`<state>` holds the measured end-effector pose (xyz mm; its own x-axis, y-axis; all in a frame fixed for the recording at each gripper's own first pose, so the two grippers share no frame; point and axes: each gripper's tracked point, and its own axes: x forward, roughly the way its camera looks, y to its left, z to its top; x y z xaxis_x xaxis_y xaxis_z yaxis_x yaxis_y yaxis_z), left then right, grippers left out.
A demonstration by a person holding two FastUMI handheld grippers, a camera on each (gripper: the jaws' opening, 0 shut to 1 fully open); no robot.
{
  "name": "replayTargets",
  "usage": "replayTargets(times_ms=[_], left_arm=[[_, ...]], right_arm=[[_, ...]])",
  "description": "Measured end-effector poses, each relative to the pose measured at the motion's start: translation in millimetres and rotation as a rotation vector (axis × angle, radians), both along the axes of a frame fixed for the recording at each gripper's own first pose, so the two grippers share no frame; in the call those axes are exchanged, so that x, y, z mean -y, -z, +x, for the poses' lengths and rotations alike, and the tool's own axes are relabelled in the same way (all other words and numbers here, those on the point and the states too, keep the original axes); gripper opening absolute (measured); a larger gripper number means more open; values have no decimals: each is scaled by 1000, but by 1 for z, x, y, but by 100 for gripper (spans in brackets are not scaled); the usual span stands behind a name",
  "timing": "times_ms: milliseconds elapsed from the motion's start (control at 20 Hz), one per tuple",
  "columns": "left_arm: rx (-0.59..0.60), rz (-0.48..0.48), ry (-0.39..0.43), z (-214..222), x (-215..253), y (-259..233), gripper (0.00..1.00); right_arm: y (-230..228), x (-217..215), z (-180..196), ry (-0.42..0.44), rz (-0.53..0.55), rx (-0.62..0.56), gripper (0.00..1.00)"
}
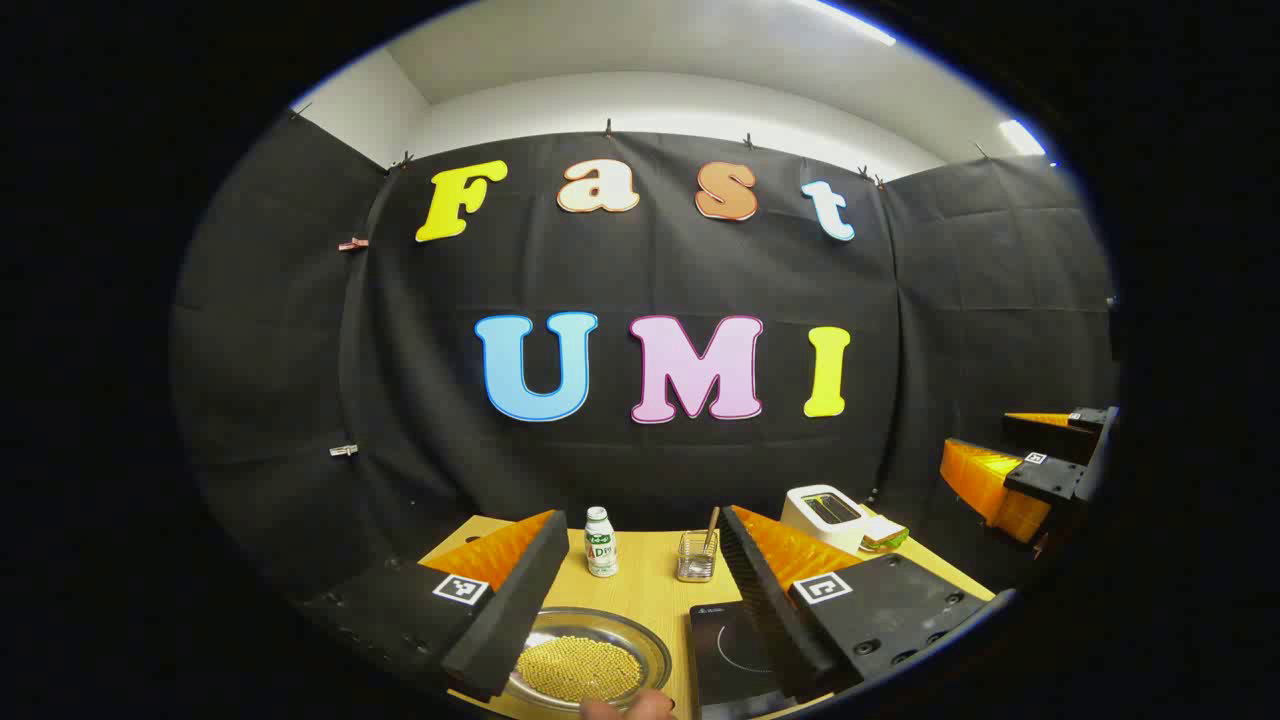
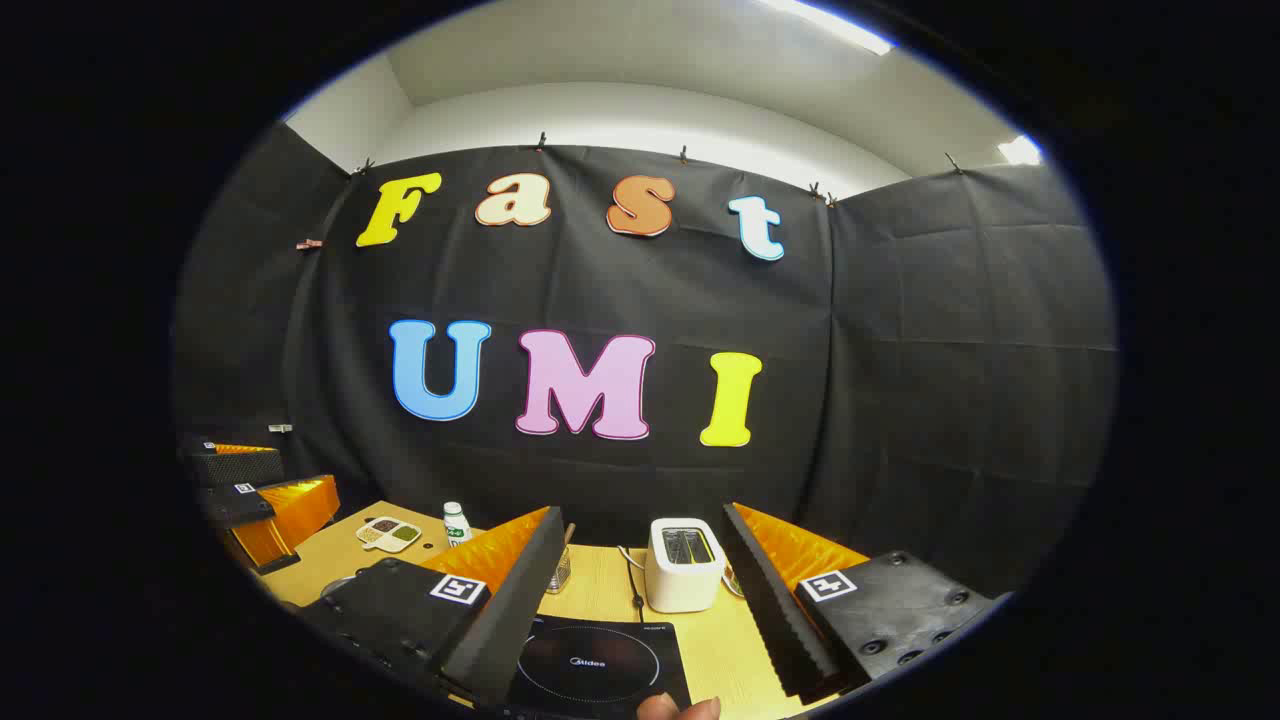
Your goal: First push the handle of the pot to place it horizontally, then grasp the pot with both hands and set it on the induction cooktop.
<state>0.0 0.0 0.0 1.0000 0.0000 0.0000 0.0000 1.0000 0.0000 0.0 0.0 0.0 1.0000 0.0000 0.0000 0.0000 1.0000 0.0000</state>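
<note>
Clutter along the far edge of the wooden surface (image 2: 720, 640).
White toaster (image 2: 683, 565) near far edge, sandwich (image 1: 882, 535) just beside it; small white bottle (image 1: 600, 541) and wire utensil holder (image 1: 696, 557) mid far edge; divided snack dish (image 2: 389, 533) toward far left corner.

Right gripper (image 2: 640, 600) open above induction cooktop (image 2: 600, 665) — toaster (image 2: 682, 565) behind.

Square-marker tags on each tool (image 1: 640, 640)

We hold the left hand-held gripper (image 1: 640, 600) and the right hand-held gripper (image 2: 640, 600) level, fingers spread wide, gripping nothing.
</note>
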Motion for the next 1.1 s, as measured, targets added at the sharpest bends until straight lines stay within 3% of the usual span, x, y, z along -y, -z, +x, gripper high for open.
replayTargets(times_ms=[950,1100], left_arm=[[-2,-5,18,-7,1,6,95],[34,-19,32,-13,-4,-3,33]], right_arm=[[-6,-6,-9,-15,5,16,98],[-5,-6,-9,-12,2,12,98]])
